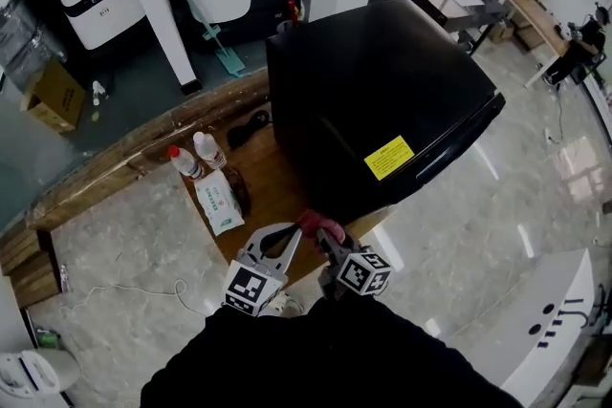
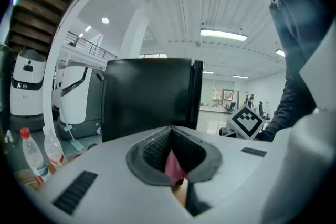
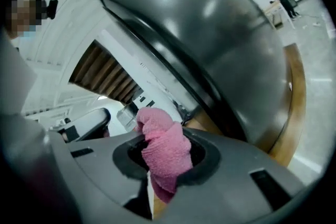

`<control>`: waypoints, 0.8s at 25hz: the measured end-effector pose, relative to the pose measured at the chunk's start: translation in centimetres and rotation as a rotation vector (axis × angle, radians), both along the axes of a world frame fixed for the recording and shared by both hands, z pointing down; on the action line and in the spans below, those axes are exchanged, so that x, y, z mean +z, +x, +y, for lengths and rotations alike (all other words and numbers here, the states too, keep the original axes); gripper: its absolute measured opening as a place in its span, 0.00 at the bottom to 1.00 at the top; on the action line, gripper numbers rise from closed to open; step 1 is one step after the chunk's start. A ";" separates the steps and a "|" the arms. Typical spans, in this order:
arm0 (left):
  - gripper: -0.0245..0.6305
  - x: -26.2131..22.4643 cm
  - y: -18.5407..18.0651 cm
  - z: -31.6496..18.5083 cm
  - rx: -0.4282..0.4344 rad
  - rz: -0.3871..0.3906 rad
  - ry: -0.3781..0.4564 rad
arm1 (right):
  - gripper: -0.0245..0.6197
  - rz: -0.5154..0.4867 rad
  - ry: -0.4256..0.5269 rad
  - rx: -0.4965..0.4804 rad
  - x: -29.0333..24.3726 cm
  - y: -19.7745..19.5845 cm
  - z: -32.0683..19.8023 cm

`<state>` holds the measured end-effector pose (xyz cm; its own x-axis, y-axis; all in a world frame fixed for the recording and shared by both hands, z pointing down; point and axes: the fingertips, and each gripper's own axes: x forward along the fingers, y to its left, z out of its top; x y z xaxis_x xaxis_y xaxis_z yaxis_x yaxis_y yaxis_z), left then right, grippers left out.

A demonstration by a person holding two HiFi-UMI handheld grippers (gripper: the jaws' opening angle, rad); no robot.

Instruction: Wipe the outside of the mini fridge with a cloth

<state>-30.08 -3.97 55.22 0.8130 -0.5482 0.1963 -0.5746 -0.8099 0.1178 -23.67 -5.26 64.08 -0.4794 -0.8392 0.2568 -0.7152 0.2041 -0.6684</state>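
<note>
Head view: both arms in dark sleeves are pulled in close to the body. The left gripper (image 1: 292,239) and right gripper (image 1: 328,244) are angled in towards each other and meet at a small pink cloth (image 1: 311,222). That's right at the near bottom corner of the fridge (image 1: 382,81), a glossy black box with a yellow sticker (image 1: 389,157). It sits on a wooden tabletop (image 1: 263,177). To its left are two clear bottles (image 1: 207,149) with red caps and a flat white pack (image 1: 219,202). Can't tell what's in them.

Left gripper view: the left gripper (image 2: 173,152) has its ribbed black pads (image 2: 155,149) nearly together, with a thin strip of cloth (image 2: 173,165) pinched between the jaws. The fridge (image 2: 147,97) stands upright just ahead and the bottles (image 2: 31,157) are off to the left.

Right gripper view: the right gripper (image 3: 163,160) has its jaws clamped on a fat wad of cloth (image 3: 164,152). It's fuzzy terry stuff that bulges up past the tips. The shiny fridge (image 3: 226,44) fills the frame above, with the tabletop (image 3: 296,102) edge curving down the right
</note>
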 end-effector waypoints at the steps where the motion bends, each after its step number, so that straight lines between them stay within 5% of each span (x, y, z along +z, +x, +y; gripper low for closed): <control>1: 0.05 -1.3 0.0 0.5 0.000 0.015 0.024 | 0.17 0.029 0.031 -0.038 -1.4 0.1 0.7; 8: 0.05 -4.2 1.1 5.5 -0.002 0.095 -0.012 | 0.17 0.150 0.196 -0.140 -9.2 4.7 5.4; 12: 0.05 -5.6 4.2 8.8 -0.025 0.134 -0.024 | 0.16 0.156 0.298 -0.168 -14.0 8.7 7.8; 20: 0.05 -7.5 12.9 15.8 -0.086 0.131 0.021 | 0.16 0.169 0.403 -0.393 -18.8 14.4 14.4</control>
